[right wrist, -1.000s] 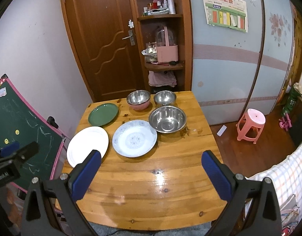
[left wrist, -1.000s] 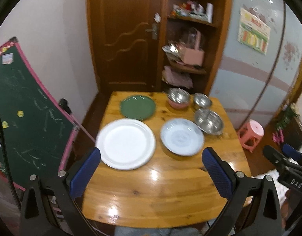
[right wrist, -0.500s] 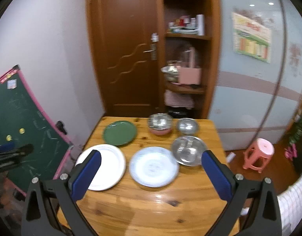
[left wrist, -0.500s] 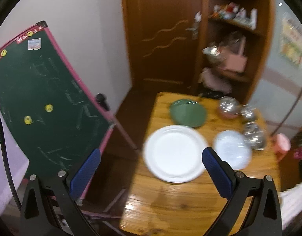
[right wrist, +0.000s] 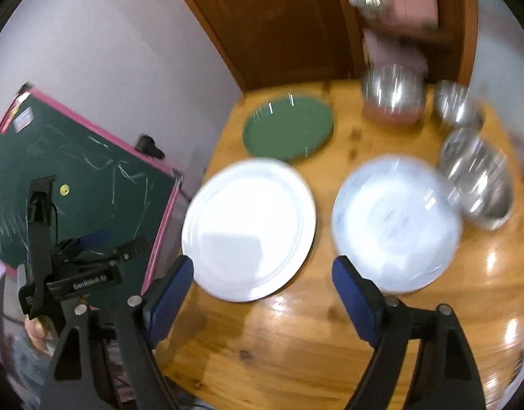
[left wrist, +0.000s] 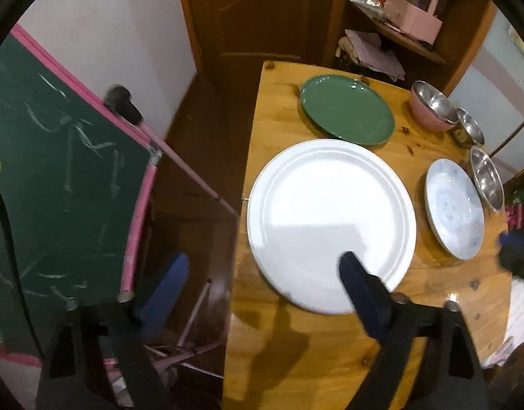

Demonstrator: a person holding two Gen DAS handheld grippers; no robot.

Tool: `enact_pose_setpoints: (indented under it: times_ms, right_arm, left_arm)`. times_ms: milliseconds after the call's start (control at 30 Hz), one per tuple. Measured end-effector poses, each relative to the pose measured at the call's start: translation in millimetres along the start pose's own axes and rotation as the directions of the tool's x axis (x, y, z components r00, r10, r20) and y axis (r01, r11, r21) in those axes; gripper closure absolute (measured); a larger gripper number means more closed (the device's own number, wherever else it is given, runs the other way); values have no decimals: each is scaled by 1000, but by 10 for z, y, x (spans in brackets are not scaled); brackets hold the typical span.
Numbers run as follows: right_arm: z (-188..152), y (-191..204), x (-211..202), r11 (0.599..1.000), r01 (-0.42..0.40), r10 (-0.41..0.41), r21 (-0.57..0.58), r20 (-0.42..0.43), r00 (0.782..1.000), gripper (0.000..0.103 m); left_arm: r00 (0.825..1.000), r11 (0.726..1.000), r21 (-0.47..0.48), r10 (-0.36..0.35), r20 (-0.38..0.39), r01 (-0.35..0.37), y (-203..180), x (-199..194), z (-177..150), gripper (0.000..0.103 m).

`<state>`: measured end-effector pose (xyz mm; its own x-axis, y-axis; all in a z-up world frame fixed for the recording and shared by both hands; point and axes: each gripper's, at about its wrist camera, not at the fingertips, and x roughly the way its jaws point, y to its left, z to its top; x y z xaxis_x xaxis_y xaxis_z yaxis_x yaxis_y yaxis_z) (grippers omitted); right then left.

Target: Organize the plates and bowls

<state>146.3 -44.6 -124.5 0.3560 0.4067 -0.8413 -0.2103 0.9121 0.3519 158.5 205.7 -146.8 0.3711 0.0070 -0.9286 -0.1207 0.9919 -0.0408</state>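
The white plate [left wrist: 330, 218] lies flat at the wooden table's [left wrist: 296, 358] left edge. The left gripper [left wrist: 262, 283] hovers above its near rim, jaws apart, just narrowed, nothing between. The right gripper [right wrist: 262, 283], likewise parted and empty, hangs above.

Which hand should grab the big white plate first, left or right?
Probably the left. The left gripper is open and straddles the table's edge, one finger already over the white plate. The right gripper, also open, faces the gap between plates.
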Motion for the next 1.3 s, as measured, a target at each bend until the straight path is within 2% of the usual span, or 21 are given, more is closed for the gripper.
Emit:
enact_pose_setpoints:
  times_ms: [167,300,367,433,533,600,667,700,733,800,1067,1167,1233,1300]
  right_arm:
    - [60,-229,563,988,-68,86,142,-124,988,29]
    - [61,-358,824,975,-59,97,213,-171,981,31]
    - [74,-416,929,971,-49,94,234,-184,979,32]
    - [93,-450,1009,967,-40,90,252,-193,977,36]
    - [119,-462,1114,967,-22,76,252,-207,975,41]
    - [127,-489,1155,968,-9,66,251,-219,973,42]
    - [129,-497,1195,969,1,56,245,-227,972,44]
    - [132,-489,1214,971,9,49,241,-231,972,45]
    - [150,-461,1245,971,15,43,240,-235,971,47]
    - [147,-466,1248,972,19,38,234,-238,970,47]
    - [182,-463,1307,974,41,15,223,-245,970,53]
    - [204,-461,1340,976,57,-2,211,-251,968,62]
    - [204,-473,1353,977,73,-19,200,-260,965,69]
    - [200,-491,1360,978,92,-39,189,-265,963,77]
  left_arm:
    - [996,996,-47,-82,-33,80,217,444,169,23]
    - [986,985,-100,-150,-74,142,394,748,285,24]
    - [976,973,-135,-201,-88,188,462,888,330,28]
    - [962,959,-168,-248,-113,227,519,1011,345,42]
    - [951,951,-180,-278,-137,252,538,1136,373,50]
    - [945,947,-179,-295,-143,268,530,1178,380,51]
    - [943,946,-178,-297,-149,270,526,1206,378,51]
    - [941,945,-179,-302,-151,274,533,1231,393,55]
    - [938,943,-183,-308,-156,280,532,1265,404,65]
    - [932,940,-187,-319,-171,287,540,1321,410,71]
    - [931,943,-201,-305,-202,265,543,1468,455,72]
    - [930,946,-208,-292,-223,247,543,1523,452,74]
    - [932,949,-209,-280,-229,234,545,1537,454,83]
    - [935,954,-203,-266,-234,221,543,1535,449,84]
